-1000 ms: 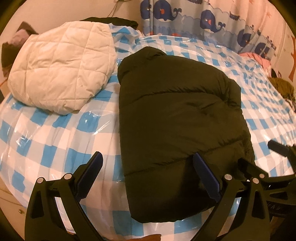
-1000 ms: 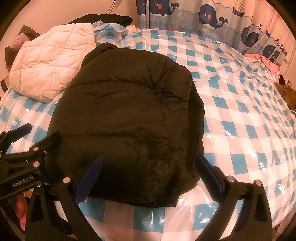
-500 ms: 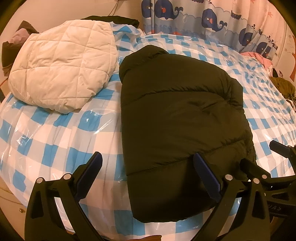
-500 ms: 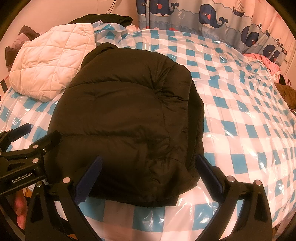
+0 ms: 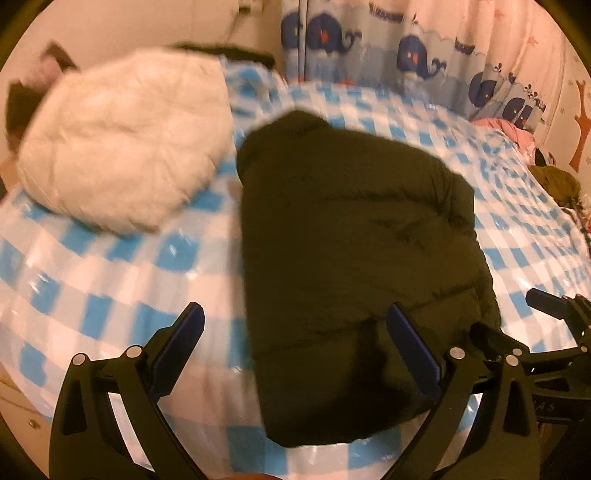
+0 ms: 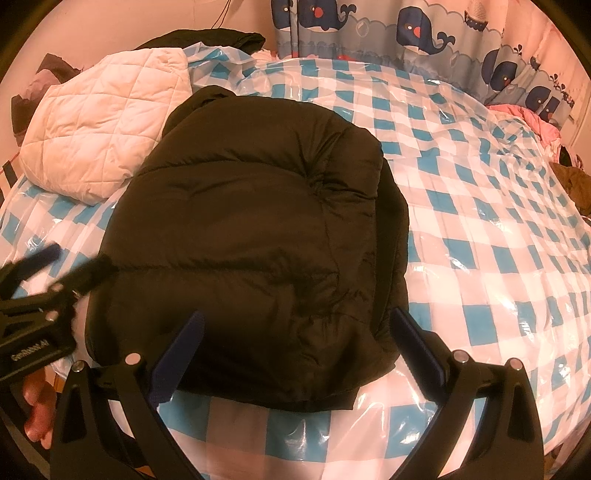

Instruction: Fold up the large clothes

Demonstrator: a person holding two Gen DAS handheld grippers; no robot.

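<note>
Squarely ahead of both claws: dark puffer jacket, folded into a thick rounded bundle, lying on the bed with its near hem close to the bed's front edge. Quilted seams across the top, collar end pointing away toward the curtain.

Left claw spread wide, gripping nothing, one blue-padded finger over bare sheet to the jacket's left, the other finger above the jacket's near right part. View from this claw blurred. Right claw likewise spread wide and empty, both pads over the jacket's near hem, no contact to be made out. Each claw visible at the edge of the other's view, side by side. Bit of a hand glimpsed low at the left of the right wrist view.

Beyond the left claw's left finger, touching or just beside the jacket's far left corner: white quilted garment, folded, also on the bed. Under everything, blue-and-white checked sheet with a glossy clear plastic cover. Farther off, whale-print curtain along the back, pink cloth and a dark heap at the far right edge.
</note>
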